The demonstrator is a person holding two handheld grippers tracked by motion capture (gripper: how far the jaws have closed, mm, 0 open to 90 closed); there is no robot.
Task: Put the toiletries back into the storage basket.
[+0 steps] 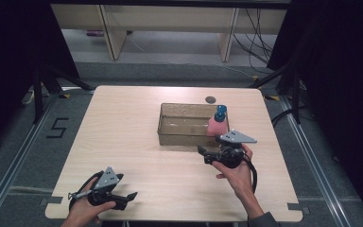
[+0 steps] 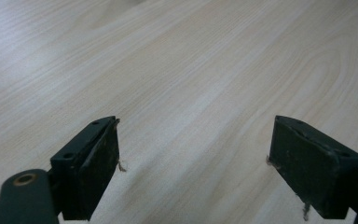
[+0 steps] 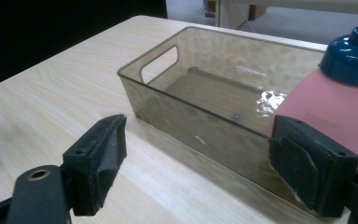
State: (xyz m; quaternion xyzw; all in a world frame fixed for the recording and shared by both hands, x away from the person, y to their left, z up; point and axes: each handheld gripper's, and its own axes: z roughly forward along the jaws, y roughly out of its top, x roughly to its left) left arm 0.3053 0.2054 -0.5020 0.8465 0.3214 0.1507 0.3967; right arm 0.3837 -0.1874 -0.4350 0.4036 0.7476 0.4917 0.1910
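Note:
A clear brownish plastic bin (image 1: 184,124) (image 3: 200,107) sits right of the table's centre. A pink bottle with a blue cap (image 1: 217,124) (image 3: 340,102) stands upright at the bin's right end, apparently inside it. My right gripper (image 1: 204,155) (image 3: 196,172) hovers just in front of the bin's near wall, open, with nothing between its jaws. In the right gripper view the bottle shows behind the right jaw, apart from it. My left gripper (image 1: 128,198) (image 2: 193,172) rests low near the table's front left edge, open over bare wood.
The light wooden table (image 1: 123,132) has a small dark round disc (image 1: 210,99) near its far edge behind the bin. Dark tripod legs and cables stand on the floor at both sides. Wooden furniture legs stand beyond the table.

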